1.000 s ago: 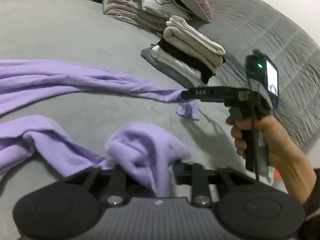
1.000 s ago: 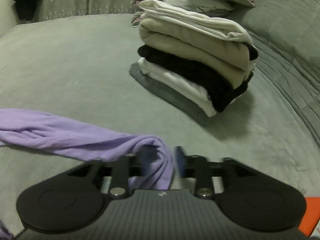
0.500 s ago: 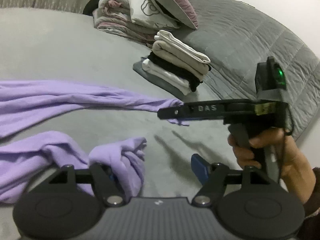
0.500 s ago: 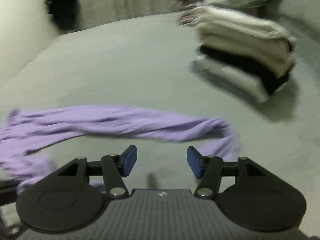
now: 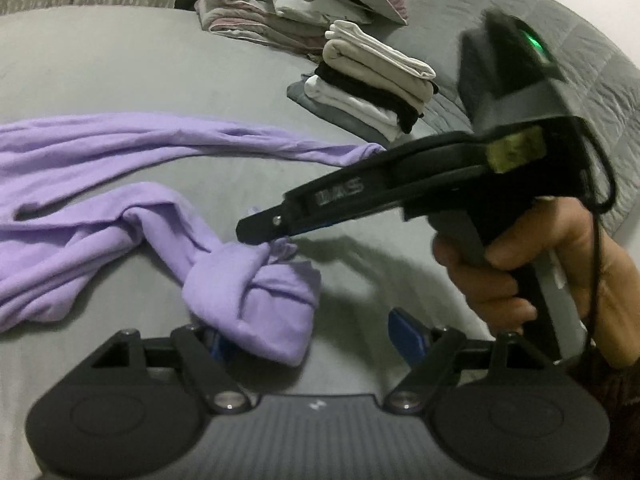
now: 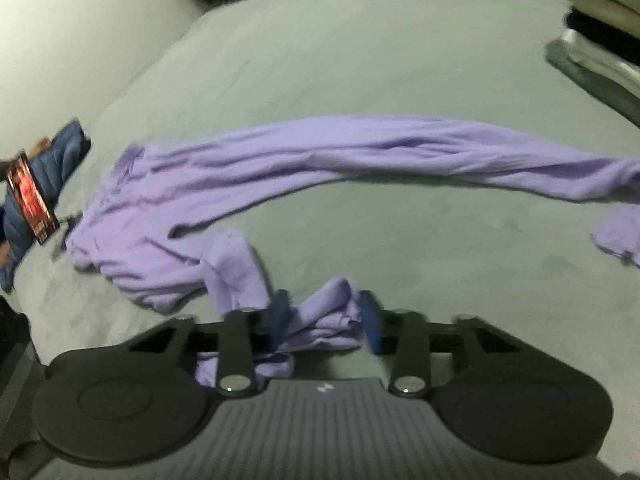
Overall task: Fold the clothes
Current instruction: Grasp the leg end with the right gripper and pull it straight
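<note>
The soft lilac garment (image 6: 360,152) lay rumpled on the grey bed (image 6: 340,60) — right gripper (image 6: 326,318) closing on a bunched fold (left gripper (image 5: 316,334) opening wide).

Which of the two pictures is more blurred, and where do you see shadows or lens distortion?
Right wrist view: smeared overall, the purple garment and folded stack soft. Left wrist view: sharper, only the right gripper blurred; it throws a shadow on the grey bed. Both views: fisheye bending and dark corners.
</note>
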{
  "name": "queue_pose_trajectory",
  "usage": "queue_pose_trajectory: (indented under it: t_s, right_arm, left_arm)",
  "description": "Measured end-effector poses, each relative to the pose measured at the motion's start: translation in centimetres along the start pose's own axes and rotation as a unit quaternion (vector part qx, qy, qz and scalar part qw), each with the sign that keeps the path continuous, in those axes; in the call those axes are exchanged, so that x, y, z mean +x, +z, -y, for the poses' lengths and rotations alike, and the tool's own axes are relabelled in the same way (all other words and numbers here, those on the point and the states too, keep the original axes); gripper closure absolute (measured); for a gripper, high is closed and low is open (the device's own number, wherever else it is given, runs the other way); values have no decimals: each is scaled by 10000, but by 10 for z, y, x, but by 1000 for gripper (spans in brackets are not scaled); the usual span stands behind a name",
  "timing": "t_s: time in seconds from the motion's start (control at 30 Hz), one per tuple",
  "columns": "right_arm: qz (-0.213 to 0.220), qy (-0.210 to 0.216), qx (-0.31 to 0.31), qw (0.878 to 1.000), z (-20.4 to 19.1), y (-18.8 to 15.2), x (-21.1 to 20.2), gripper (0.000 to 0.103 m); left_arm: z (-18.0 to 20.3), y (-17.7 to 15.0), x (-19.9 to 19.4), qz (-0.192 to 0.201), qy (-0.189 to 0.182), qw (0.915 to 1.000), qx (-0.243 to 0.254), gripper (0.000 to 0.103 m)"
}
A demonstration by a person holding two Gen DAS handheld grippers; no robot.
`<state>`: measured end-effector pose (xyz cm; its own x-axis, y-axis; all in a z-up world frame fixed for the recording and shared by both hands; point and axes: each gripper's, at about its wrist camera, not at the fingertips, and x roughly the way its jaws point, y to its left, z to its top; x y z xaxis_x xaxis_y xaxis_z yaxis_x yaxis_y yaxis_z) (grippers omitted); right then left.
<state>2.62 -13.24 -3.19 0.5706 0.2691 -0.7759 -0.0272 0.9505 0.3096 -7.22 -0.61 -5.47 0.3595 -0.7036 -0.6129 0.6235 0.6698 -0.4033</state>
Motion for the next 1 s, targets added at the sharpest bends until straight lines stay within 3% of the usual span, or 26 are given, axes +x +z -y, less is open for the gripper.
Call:
queue_pose_trajectory:
  t_s: [0.07, 0.17, 0.57, 0.8, 1.0]
  right_arm:
    - [49, -172, -47, 9998, -3, 0, 2, 94]
    - [252, -310, 83, 9992, 0, 1, -4, 97]
    - [1119, -1608, 549, 9791, 56, 7, -47, 97]
    - [1295, -2055, 781, 9669, 86, -1, -64, 97]
    - [1216, -2216, 801, 9642, 99, -12, -71, 97]
  left_arm:
    - [-1, 0, -7, 45, 24, 10000, 35, 24]
    - [-8, 0, -19, 143, 74, 9999, 28, 24]
    - [-59, -13, -73, 461, 551, 9969, -318, 24]
    - [-82, -16, -102, 707, 913, 9923, -443, 24]
    - [-101, -21, -115, 735, 1249, 9883, -466, 24]
